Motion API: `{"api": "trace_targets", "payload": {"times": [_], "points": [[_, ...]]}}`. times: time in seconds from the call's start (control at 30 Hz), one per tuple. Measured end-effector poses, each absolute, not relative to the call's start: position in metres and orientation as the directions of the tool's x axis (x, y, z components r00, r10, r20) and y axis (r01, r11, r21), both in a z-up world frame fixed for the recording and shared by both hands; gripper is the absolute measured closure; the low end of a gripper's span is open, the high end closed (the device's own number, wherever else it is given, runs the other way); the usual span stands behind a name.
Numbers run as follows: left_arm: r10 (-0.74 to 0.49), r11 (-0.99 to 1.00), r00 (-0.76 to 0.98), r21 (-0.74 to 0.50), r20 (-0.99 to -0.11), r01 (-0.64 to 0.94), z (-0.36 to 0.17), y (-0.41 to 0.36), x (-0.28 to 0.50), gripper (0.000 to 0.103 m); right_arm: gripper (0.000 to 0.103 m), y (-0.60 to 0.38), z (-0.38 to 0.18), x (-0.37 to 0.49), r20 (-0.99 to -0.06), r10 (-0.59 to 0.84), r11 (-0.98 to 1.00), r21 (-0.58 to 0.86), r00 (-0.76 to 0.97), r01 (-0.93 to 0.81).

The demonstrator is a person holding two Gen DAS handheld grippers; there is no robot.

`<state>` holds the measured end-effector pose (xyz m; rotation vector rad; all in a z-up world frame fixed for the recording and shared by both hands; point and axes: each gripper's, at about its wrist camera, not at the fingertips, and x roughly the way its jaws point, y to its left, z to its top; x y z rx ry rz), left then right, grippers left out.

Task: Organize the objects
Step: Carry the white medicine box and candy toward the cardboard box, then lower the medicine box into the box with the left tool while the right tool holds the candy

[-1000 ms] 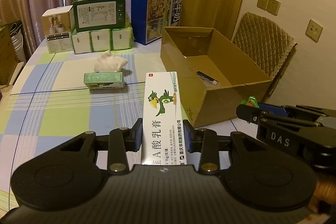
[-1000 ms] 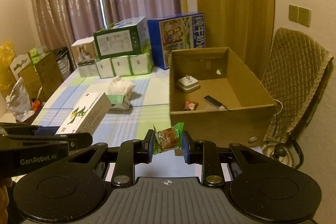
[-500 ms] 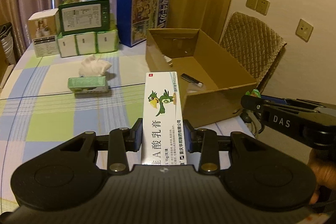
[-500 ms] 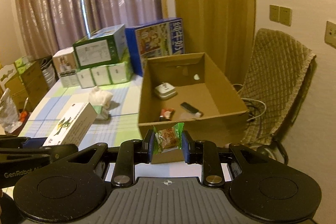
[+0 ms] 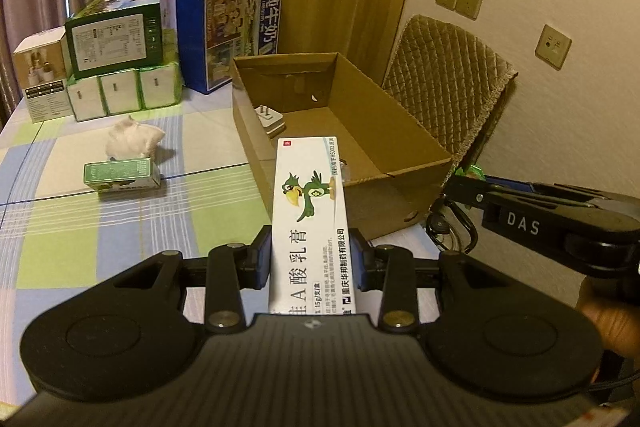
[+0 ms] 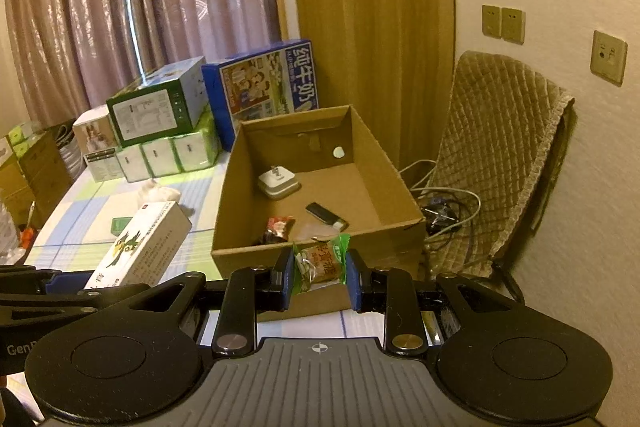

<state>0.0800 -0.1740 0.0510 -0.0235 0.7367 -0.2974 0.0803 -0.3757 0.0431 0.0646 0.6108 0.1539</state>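
Observation:
My left gripper (image 5: 310, 253) is shut on a long white ointment box (image 5: 310, 211) with a green parrot on it, held above the table just before the near wall of the open cardboard box (image 5: 384, 163). My right gripper (image 6: 319, 273) is shut on a small green-edged snack packet (image 6: 320, 261), held at the near rim of the cardboard box (image 6: 360, 227). Inside that box lie a white plug adapter (image 6: 279, 182), a black stick-shaped item (image 6: 326, 215) and a red wrapped sweet (image 6: 278, 227). The ointment box (image 6: 140, 247) also shows at the left of the right wrist view.
On the checked tablecloth (image 5: 80, 227) lie a small green box (image 5: 122, 177) and a crumpled white tissue (image 5: 134, 141). Stacked cartons (image 5: 116, 55) and a blue milk carton (image 5: 232, 35) stand at the back. A quilted chair (image 6: 500, 155) with cables stands right of the box.
Both grippers have moved forward and to the right toward the cardboard box, each keeping its hold. The box now looms larger and nearer in both views.

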Motion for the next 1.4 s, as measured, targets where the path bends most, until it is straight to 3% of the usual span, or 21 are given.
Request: {"api": "trace_targets", "payload": {"times": [0.67, 1.4], "points": [[-0.283, 0.954, 0.692, -0.118, -0.664, 0.277, 0.051, -0.188, 0.098, 0.07, 0.079, -0.382, 0.041, 0.094, -0.568, 0.162, 0.987, 0.102, 0.807, -0.126], [-0.282, 0.953, 0.684, -0.112, -0.672, 0.283, 0.059, -0.222, 0.184, 0.07, 0.079, -0.4, 0.056, 0.185, -0.572, 0.203, 0.978, 0.083, 0.794, -0.19]]}}
